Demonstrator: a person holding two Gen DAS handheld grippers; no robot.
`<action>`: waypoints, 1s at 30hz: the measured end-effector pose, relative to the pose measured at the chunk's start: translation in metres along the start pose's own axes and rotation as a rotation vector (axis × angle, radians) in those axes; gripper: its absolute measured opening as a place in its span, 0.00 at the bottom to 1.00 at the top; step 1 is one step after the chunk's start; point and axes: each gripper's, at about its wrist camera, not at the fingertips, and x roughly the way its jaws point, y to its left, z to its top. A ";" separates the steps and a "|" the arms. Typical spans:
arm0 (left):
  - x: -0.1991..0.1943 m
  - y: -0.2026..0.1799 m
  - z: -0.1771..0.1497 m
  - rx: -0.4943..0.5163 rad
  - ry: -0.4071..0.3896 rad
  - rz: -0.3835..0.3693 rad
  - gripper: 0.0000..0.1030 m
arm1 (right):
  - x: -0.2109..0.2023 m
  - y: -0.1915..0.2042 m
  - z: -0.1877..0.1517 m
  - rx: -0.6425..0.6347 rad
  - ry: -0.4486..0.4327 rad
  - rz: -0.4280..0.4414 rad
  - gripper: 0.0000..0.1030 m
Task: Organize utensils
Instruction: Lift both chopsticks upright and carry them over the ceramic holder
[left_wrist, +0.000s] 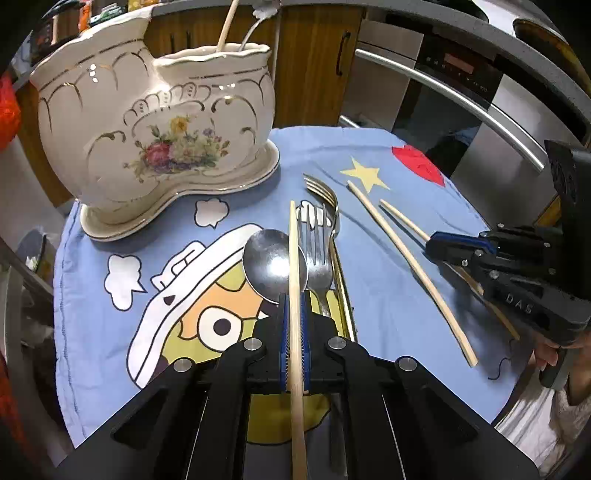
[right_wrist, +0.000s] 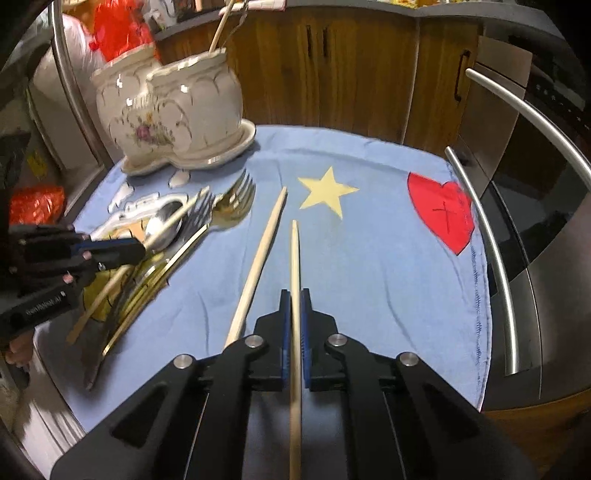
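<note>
My left gripper (left_wrist: 293, 301) is shut on a wooden chopstick (left_wrist: 294, 240) that runs forward over a silver spoon (left_wrist: 271, 267). Beside the spoon lie a silver fork (left_wrist: 316, 251) and a gold fork (left_wrist: 325, 192). The right wrist view shows my right gripper (right_wrist: 294, 295) shut on another chopstick (right_wrist: 294, 254), its tip toward the yellow star. A third chopstick (right_wrist: 258, 266) lies loose on the cloth just left of it. The cream floral ceramic holder (left_wrist: 159, 129) stands at the back left with a chopstick and a metal handle standing in it.
A blue cartoon cloth (right_wrist: 369, 266) covers the small round table. Steel oven handles (right_wrist: 495, 258) curve close along the right edge. Wooden cabinet doors (right_wrist: 351, 66) stand behind. A person's hand (left_wrist: 554, 354) holds the right gripper at the table's right rim.
</note>
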 end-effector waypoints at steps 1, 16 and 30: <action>-0.004 0.000 0.000 -0.001 -0.016 -0.001 0.06 | -0.002 -0.001 0.000 0.008 -0.010 0.008 0.05; -0.116 0.023 0.018 -0.072 -0.475 0.024 0.06 | -0.068 0.016 0.026 0.069 -0.427 0.189 0.05; -0.159 0.093 0.116 -0.153 -0.698 0.066 0.06 | -0.069 0.060 0.157 0.056 -0.699 0.296 0.05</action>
